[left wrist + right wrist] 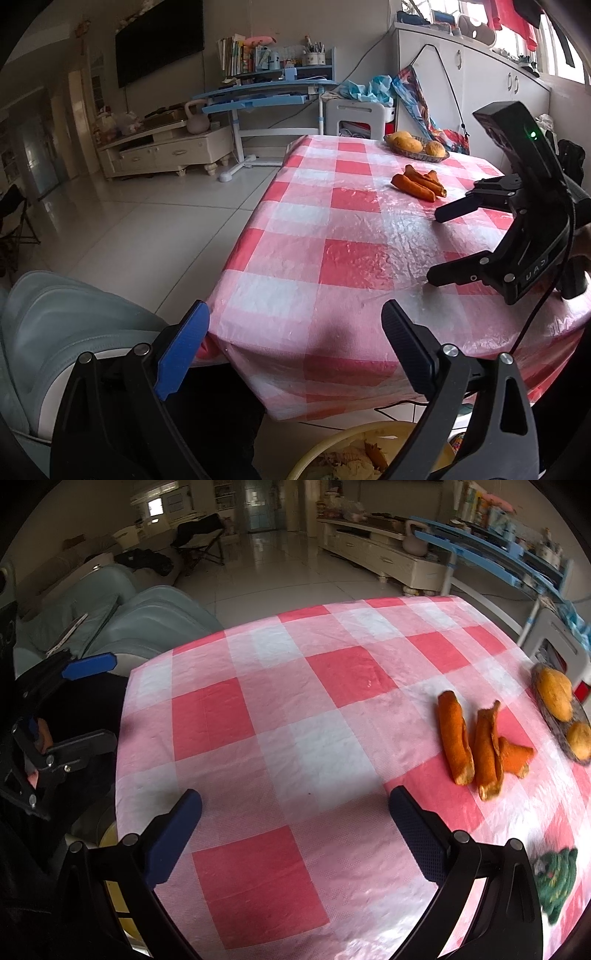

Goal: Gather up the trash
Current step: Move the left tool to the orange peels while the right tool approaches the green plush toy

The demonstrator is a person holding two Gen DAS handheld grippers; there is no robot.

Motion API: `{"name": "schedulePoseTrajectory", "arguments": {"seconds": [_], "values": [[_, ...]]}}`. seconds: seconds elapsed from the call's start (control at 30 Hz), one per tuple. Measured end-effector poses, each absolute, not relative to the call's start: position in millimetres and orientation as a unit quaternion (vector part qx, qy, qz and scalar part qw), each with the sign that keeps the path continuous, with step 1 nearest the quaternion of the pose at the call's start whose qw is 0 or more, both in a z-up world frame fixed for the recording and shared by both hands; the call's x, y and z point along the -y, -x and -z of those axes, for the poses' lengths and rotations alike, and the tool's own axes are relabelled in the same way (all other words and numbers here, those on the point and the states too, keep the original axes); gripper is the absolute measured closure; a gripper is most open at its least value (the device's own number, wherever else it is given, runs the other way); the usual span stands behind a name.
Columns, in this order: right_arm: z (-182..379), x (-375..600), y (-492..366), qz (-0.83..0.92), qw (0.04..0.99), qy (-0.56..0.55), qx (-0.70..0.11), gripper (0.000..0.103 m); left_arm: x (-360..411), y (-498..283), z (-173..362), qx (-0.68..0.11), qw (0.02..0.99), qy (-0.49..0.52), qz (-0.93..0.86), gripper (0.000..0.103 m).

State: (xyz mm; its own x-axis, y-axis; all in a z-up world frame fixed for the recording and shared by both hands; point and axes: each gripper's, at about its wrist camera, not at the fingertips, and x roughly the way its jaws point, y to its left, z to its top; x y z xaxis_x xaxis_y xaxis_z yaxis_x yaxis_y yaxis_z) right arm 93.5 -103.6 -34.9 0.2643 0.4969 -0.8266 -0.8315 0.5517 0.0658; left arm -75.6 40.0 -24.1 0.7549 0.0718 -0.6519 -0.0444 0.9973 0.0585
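Both the right gripper (295, 834) and the left gripper (295, 332) gape wide, empty. Orange peels (476, 746) lie at two o'clock; the left probably waits above the yellow bin (332, 443) to receive them.

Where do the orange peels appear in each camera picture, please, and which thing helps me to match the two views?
Left wrist view: the orange peels lie on the checked cloth right of centre, in the upper half, just before the fruit dish.
Right wrist view: the orange peels lie at the right, mid-height, left of the dish.
Shared landmark: the fruit dish, beside the peels in both.
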Motion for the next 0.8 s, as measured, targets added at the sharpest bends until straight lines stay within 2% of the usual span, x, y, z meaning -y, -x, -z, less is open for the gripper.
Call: {"name": "schedulePoseTrajectory", "arguments": {"seconds": [0.2, 0.3, 0.4, 0.6, 0.8], "values": [[21, 112, -73, -0.349, 0.824, 0.186, -0.405, 0.006, -32, 77, 25, -0.344, 0.937, -0.044, -0.035, 0.012], [-3, 122, -56, -0.318, 0.862, 0.174, -0.355, 0.006, -29, 80, 25, -0.338, 0.939, -0.052, -0.039, 0.012], [-26, 140, -30, -0.215, 0.917, 0.157, -0.296, 0.006, -30, 83, 23, -0.333, 0.941, -0.051, -0.04, 0.012], [-35, 159, -11, -0.177, 0.926, 0.102, -0.319, 0.006, -37, 92, 20, -0.327, 0.944, -0.037, -0.032, 0.012], [-35, 159, -5, -0.171, 0.927, 0.108, -0.317, 0.006, -36, 92, 14, -0.324, 0.945, -0.039, -0.03, 0.012]]}}
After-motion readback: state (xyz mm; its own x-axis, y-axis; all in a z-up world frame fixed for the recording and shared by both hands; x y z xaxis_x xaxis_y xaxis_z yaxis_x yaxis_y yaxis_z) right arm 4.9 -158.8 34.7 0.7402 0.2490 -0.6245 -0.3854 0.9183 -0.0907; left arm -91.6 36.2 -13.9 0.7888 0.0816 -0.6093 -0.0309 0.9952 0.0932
